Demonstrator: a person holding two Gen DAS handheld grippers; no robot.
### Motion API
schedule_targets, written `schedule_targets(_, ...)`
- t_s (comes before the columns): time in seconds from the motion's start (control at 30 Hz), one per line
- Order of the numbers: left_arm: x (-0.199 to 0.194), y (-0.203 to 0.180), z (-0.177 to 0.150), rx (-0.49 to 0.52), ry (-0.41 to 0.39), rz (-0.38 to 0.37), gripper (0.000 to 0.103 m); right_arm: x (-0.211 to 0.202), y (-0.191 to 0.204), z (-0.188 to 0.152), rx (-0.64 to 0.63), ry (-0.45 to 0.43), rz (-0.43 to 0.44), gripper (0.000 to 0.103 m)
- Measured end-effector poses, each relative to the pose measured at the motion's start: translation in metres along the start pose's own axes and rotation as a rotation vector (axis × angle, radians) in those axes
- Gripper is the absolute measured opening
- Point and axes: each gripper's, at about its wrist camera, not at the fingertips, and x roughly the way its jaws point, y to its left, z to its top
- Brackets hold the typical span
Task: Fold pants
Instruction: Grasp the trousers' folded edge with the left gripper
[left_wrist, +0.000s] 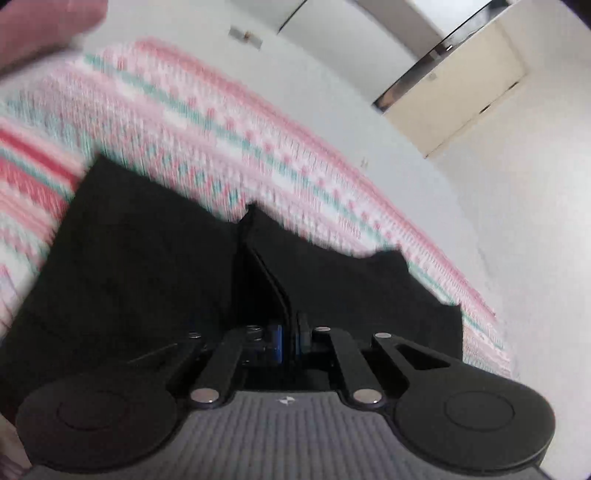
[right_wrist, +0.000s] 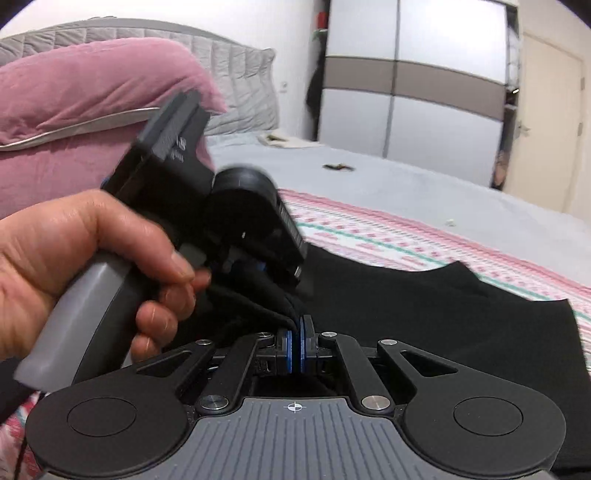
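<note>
Left wrist view: the left gripper (left_wrist: 290, 332) is pointing down over the black pants (left_wrist: 147, 266), which are lying on a pink, white and teal patterned blanket (left_wrist: 221, 122). Its blue-padded fingers (left_wrist: 277, 341) are standing almost together, with a ridge of black cloth running up from between them, so they are clamping a fold of the pants. The picture is blurred, and the blanket's stripes are smearing. A pale wall and a cream door (left_wrist: 469, 96) are showing beyond the blanket's edge, and a bit of pink bedding is sitting at the top left corner.

Right wrist view: the right gripper (right_wrist: 295, 349) is sitting low in the middle, its blue-edged fingers (right_wrist: 286, 347) pressing together on a bunched edge of the pants (right_wrist: 424, 325). The rest of the garment is spreading flat to the right across the blanket (right_wrist: 388, 236), its far edge cut in a notched outline. Just to the left and above, a person's hand (right_wrist: 74, 266) is gripping the grey handle of the left gripper (right_wrist: 258, 271), whose tip is dipping into the same bunched cloth, close beside the right fingers. The blanket is lying on a bed with a grey sheet (right_wrist: 406, 181). A pink pillow (right_wrist: 92, 96) is leaning against a grey quilted headboard (right_wrist: 236, 59), and a wardrobe (right_wrist: 413, 81) is standing behind.
</note>
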Motion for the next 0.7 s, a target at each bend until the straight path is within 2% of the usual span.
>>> schedule_targets(0.07, -0.008, 0.005, 0.004, 0.024, -0.025, 0.012, 0.027, 0.006, 0.008, 0.005, -0.01, 0.006, 0.03, 0.005)
schedule_targets(0.23, -0.023, 0.017, 0.007, 0.084, -0.05, 0.114, 0.026, 0.024, 0.026, 0.011, -0.012, 0.051, 0.085, 0.005)
schedule_targets(0.33, -0.033, 0.019, 0.006, 0.121, -0.066, 0.135, 0.027, 0.031, 0.032, 0.011, -0.009, 0.064, 0.122, 0.005)
schedule_targets(0.47, -0.036, 0.022, 0.006, 0.142, -0.069, 0.193, 0.027, 0.041, 0.029, 0.015, 0.047, 0.098, 0.18, 0.005)
schedule_targets(0.57, -0.034, 0.027, 0.001, 0.157, -0.051, 0.218, 0.027, 0.045, 0.03, 0.013, 0.033, 0.128, 0.196, 0.006)
schedule_targets(0.6, -0.035, 0.028, 0.002, 0.16, -0.042, 0.229, 0.027, 0.047, 0.03, 0.01, 0.034, 0.149, 0.206, 0.01)
schedule_targets(0.7, -0.035, 0.033, 0.0, 0.157, -0.035, 0.243, 0.027, 0.045, 0.012, 0.004, 0.089, 0.192, 0.27, 0.012)
